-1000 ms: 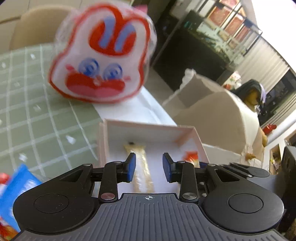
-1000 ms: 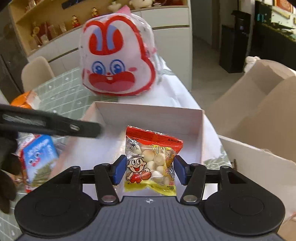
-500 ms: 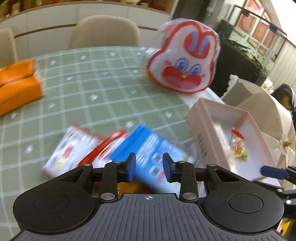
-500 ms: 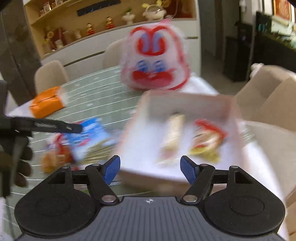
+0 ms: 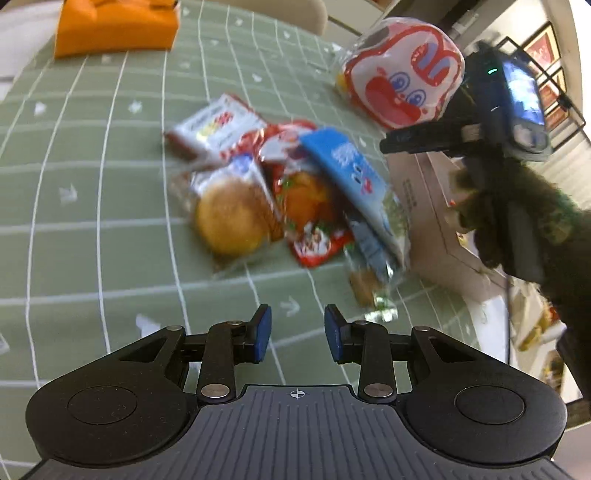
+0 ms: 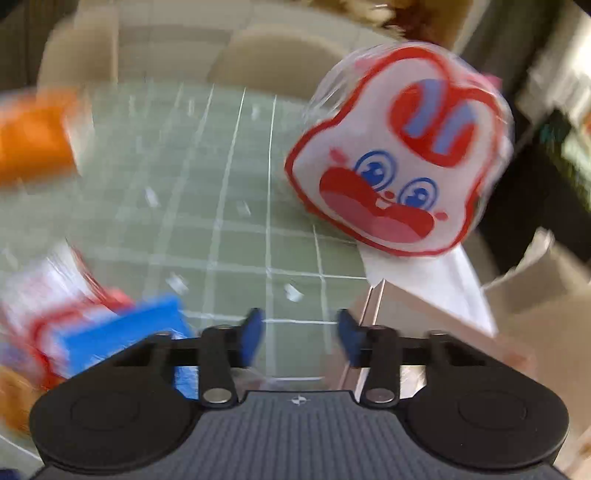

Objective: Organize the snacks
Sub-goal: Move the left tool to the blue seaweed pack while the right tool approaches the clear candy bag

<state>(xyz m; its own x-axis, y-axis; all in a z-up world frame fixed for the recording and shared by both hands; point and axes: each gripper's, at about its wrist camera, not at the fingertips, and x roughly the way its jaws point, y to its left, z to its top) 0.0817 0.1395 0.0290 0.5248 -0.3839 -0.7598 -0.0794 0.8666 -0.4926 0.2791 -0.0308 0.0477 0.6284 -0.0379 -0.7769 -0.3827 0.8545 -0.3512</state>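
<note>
A pile of snack packets lies on the green checked tablecloth: a round bun in clear wrap, a red packet, a blue packet and a white-red packet. My left gripper is open and empty just short of the pile. The pale box stands right of the pile. My right gripper is open and empty above the cloth, between the blue packet and the box's corner. Its body shows in the left wrist view over the box.
A big rabbit-face bag stands behind the box; it also shows in the right wrist view. An orange pack lies at the far side of the table. Beige chairs stand beyond the table.
My right gripper let go of the red snack bag in the box, then swung left over the cloth. My left gripper turned from the box to the snack pile.
</note>
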